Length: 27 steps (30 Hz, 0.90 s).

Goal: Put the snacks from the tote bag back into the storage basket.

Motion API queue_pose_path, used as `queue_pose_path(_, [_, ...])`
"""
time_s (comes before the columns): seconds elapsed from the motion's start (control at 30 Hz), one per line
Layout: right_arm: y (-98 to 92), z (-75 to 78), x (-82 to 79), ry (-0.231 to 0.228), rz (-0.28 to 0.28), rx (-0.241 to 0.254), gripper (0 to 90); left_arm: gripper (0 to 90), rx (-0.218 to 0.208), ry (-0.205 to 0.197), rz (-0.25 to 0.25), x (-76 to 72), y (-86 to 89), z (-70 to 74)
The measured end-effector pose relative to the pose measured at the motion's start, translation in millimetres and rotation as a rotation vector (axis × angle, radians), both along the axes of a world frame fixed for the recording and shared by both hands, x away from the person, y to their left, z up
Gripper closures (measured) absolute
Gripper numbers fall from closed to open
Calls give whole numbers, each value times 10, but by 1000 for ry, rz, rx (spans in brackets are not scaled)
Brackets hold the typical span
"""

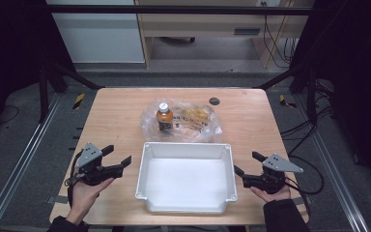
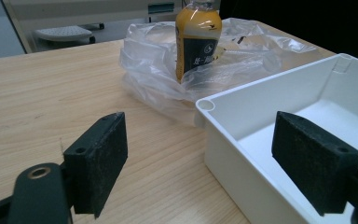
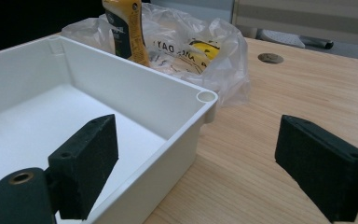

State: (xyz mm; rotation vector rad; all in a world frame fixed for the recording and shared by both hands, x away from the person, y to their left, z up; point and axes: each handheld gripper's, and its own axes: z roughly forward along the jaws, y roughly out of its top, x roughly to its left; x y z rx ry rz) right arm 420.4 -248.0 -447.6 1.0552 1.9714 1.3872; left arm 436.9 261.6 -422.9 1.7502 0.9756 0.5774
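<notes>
A white tub (image 1: 186,179) is set on the wooden table (image 1: 111,125), near the front edge, and nothing is seen inside it. Just behind the tub, a clear plastic bag (image 1: 193,126) is spread open on the table. A small bottle (image 1: 164,117) with a white cap and orange drink is stood upright in the bag. Something yellow (image 1: 196,114) is also seen in the bag, but it cannot be told what it is.

The left gripper (image 1: 117,157) is held in a hand (image 1: 84,191) to the left of the tub. Its jaws are spread wide apart and nothing is held between them. In the left gripper view, the near corner of the tub (image 2: 279,140) is seen between the two black pads (image 2: 98,161), with the bottle (image 2: 198,37) farther back.

The right gripper (image 1: 246,163) is held to the right of the tub. Its jaws are also spread wide, with nothing gripped. In the right gripper view, the tub (image 3: 135,100) is seen at the left and the bag (image 3: 200,51) behind it.
</notes>
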Motion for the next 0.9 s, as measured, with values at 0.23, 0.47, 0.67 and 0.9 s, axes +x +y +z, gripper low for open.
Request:
queue_pose_path(0.23, [-4,1,5,-4,-5,-2,142,181,-9,3,-3,23,-19,11])
queue_pose_path(0.47, [4,-4,4,2,-9,-7,145,182,-9,-2,-8,31,-37,36])
queue_pose_path(0.67, [7,-10,4,1,-5,-15,153,183,-11,-4,-6,43,-49,61])
queue_pose_path(0.9, [8,-11,4,8,-3,-18,155,183,-11,-7,-16,63,-81,105])
